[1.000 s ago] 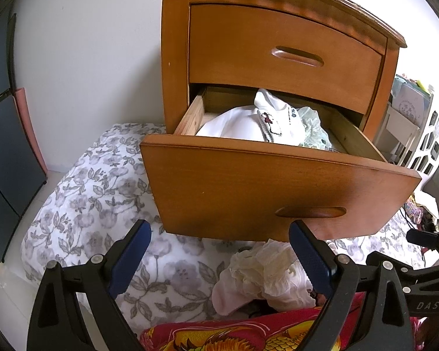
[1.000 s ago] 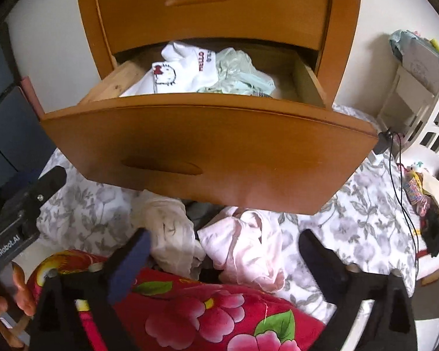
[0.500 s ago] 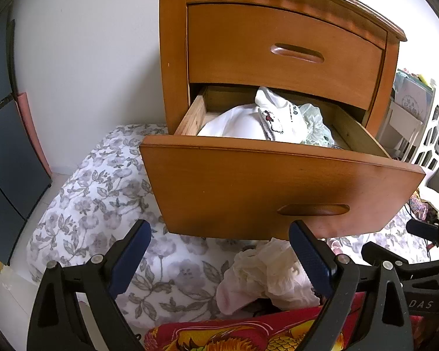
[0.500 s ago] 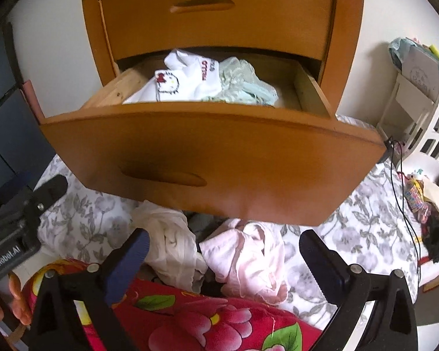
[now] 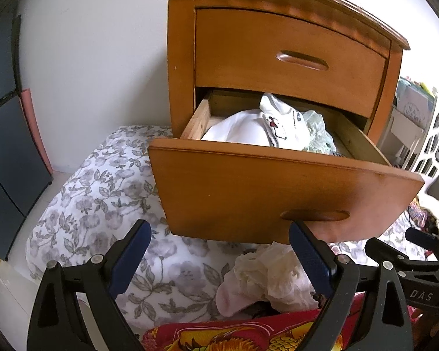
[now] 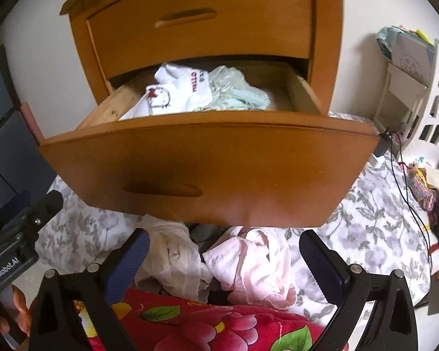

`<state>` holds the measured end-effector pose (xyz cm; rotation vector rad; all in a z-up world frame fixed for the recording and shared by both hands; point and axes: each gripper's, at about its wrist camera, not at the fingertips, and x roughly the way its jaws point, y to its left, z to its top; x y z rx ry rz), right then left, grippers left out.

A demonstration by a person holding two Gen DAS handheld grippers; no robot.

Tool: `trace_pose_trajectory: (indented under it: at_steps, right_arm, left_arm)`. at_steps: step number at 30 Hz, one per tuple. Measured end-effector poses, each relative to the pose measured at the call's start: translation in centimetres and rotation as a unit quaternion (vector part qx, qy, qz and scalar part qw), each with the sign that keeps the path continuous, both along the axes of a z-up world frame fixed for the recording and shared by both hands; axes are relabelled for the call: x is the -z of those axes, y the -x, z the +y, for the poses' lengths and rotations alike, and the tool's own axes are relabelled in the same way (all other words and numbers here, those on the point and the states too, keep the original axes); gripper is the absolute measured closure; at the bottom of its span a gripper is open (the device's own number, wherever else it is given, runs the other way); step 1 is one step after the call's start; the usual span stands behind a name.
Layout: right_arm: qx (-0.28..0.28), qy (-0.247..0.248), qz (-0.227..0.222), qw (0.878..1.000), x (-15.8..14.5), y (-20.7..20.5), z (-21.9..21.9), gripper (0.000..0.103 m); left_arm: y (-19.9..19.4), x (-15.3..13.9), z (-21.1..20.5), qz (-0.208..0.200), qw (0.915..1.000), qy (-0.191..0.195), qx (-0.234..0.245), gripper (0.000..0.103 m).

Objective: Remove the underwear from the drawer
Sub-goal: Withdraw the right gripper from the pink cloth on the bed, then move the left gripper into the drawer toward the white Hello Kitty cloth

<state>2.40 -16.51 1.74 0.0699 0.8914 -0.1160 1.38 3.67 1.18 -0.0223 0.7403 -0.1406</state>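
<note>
1. Hovering nearest the lens, empty, with blue-padded black fingers spread wide apart: the left gripper and the right gripper, both low in front of the cabinet.
2. Lying just past the fingertips: a red flowered blanket, a crumpled cream garment and a pale pink garment, resting on the grey-flowered white bedding, partly tucked under the drawer front.
3. Jutting out over that pile: the pulled-out lower wooden drawer of the orange-brown wooden bedside cabinet, its top edge standing clear below the closed upper drawer, leaving an open gap for reaching in from above.
4. Sitting inside the drawer: the white underwear with a cartoon cat print, heaped toward the left side, touching a pale green lacy garment on its right; bare drawer floor showing at the right end.
5. Showing only in the left view: dark panels at the left wall.
6. Showing only in the right view: a white lattice basket, a black cable trailing over the bedding, and the cat print face-on.
</note>
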Motion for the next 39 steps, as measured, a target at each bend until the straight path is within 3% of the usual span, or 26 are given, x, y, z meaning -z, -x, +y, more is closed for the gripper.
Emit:
trace_pose_trajectory:
  at_steps: [5, 8, 13, 20, 28, 39]
  right_arm:
    - [0.006, 0.006, -0.026, 1.0, -0.6, 0.8, 0.0, 0.0]
    - [0.003, 0.013, -0.032, 0.999, -0.7, 0.9, 0.3, 0.0]
    - [-0.002, 0.012, -0.035, 0.999, -0.8, 1.0, 0.4, 0.0]
    - [-0.001, 0.01, -0.045, 0.999, -1.0, 1.5, 0.3, 0.0]
    - [-0.004, 0.002, -0.05, 0.999, -1.1, 1.6, 0.0, 0.0]
    - [-0.007, -0.027, -0.045, 0.999, -0.8, 1.4, -0.6, 0.0]
  left_arm:
    - [-0.3, -0.3, 0.7, 0.008, 0.9998, 0.018, 0.0, 0.008]
    - [-0.4, -1.3, 1.0, -0.001, 1.0, 0.007, 0.003, 0.008]
    - [-1.1, -4.8, 1.4, -0.025, 0.9992, 0.025, 0.017, 0.008]
    - [-5.8, -9.6, -0.5, -0.002, 0.999, 0.018, 0.041, 0.008]
    - [-12.4, -10.6, -4.5, 0.068, 0.9946, -0.011, 0.078, 0.008]
    - [-19.1, -8.0, -7.6, 0.162, 0.9856, -0.029, 0.041, 0.008]
